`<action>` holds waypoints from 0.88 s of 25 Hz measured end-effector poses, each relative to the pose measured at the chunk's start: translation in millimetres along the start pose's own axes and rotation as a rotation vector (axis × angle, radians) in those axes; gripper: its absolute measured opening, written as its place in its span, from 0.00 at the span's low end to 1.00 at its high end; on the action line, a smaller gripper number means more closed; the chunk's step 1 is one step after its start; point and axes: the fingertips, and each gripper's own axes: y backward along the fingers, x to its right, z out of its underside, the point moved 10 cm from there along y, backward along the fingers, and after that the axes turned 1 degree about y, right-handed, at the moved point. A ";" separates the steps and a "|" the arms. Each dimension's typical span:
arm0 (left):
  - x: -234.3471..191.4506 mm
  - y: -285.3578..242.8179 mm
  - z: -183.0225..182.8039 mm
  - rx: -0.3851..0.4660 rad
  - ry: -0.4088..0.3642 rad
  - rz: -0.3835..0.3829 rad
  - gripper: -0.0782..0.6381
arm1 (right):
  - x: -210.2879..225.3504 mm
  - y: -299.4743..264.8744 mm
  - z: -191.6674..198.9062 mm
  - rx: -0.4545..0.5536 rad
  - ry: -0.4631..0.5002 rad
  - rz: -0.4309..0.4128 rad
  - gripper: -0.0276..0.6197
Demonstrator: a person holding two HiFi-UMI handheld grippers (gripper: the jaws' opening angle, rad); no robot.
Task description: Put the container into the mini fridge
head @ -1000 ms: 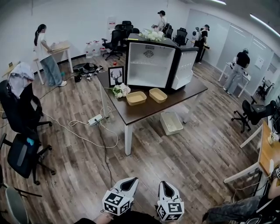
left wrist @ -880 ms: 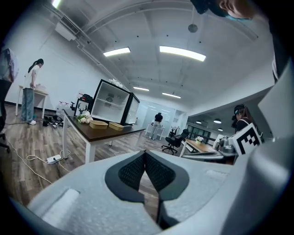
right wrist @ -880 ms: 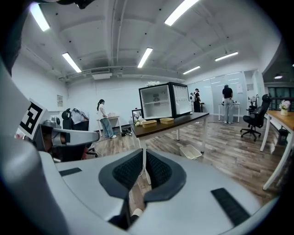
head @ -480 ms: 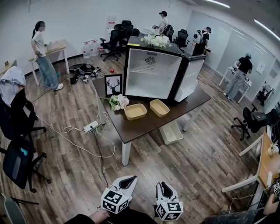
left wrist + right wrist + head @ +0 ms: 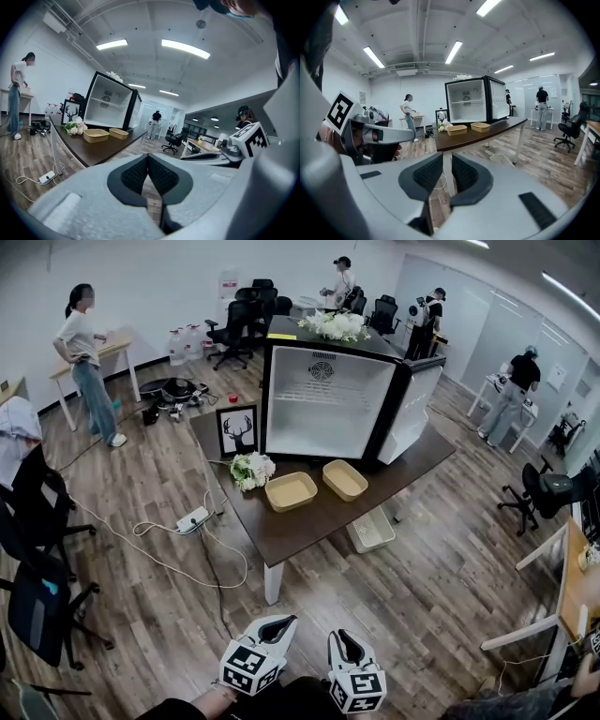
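Observation:
Two tan containers [image 5: 291,491] [image 5: 345,480] sit side by side on a dark table [image 5: 309,521], in front of the mini fridge [image 5: 323,401]. The fridge door [image 5: 412,413] stands open and the white inside shows. Both grippers are low at the near edge, well short of the table. My left gripper [image 5: 275,626] [image 5: 148,157] is shut with nothing in it. My right gripper [image 5: 339,643] [image 5: 447,157] has a narrow gap between its jaws, which are closing on nothing. The containers [image 5: 96,135] [image 5: 456,129] show far ahead in both gripper views.
A flower bunch [image 5: 249,470] and a framed deer picture [image 5: 236,430] stand at the table's left end. A white bin [image 5: 372,528] sits under the table, and a power strip with cables [image 5: 192,518] lies on the floor. Office chairs [image 5: 37,606] are at the left. Several people stand around the room.
The table and fridge have come nearer and sit lower in the head view. The person at the far left has shifted. Both grippers stay at the bottom edge.

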 end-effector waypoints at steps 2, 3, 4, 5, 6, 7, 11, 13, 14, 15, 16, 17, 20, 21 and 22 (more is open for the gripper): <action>-5.3 -2.6 -1.0 0.004 0.007 0.004 0.12 | 0.1 -3.9 -1.9 0.000 0.001 0.016 0.15; -7.5 -4.2 -1.9 0.008 0.011 0.004 0.12 | 0.6 -6.3 -2.9 -0.003 0.000 0.022 0.15; -9.6 -6.3 -3.1 0.010 0.013 0.006 0.12 | 1.1 -9.0 -4.2 -0.005 0.000 0.028 0.14; -11.3 -8.5 -4.1 0.010 0.014 0.009 0.12 | 1.4 -11.4 -5.4 -0.007 -0.001 0.034 0.14; -12.5 -10.5 -4.3 0.007 0.015 0.013 0.12 | 1.8 -13.0 -6.2 -0.009 -0.003 0.040 0.14; -13.1 -12.3 -3.6 0.003 0.015 0.018 0.12 | 2.3 -14.1 -6.1 -0.011 -0.006 0.044 0.14; -18.9 -19.3 -3.1 0.000 0.022 0.023 0.12 | 5.7 -24.8 -5.0 -0.049 -0.011 -0.004 0.14; -24.4 -23.4 -4.9 -0.002 0.025 0.018 0.12 | 8.6 -32.8 -7.0 -0.059 -0.011 -0.024 0.14; -27.3 -25.4 -5.7 -0.004 0.026 0.012 0.12 | 10.3 -36.8 -8.6 -0.059 -0.010 -0.028 0.14; -30.1 -27.4 -6.4 -0.005 0.026 0.003 0.12 | 12.6 -41.1 -10.2 -0.057 -0.008 -0.032 0.15; -32.8 -29.6 -7.3 -0.005 0.027 -0.008 0.12 | 15.6 -46.0 -11.9 -0.055 -0.005 -0.036 0.15; -35.3 -32.2 -8.4 -0.005 0.028 -0.019 0.12 | 19.4 -51.9 -13.4 -0.053 -0.003 -0.041 0.15; -45.2 -43.2 -12.2 -0.007 0.028 -0.056 0.12 | 34.0 -75.1 -19.0 -0.050 -0.001 -0.065 0.15; -48.9 -48.3 -13.4 -0.009 0.030 -0.068 0.12 | 39.6 -83.4 -21.7 -0.049 -0.001 -0.074 0.15; -52.2 -53.8 -14.7 -0.012 0.034 -0.080 0.12 | 45.6 -91.3 -24.5 -0.049 0.001 -0.083 0.15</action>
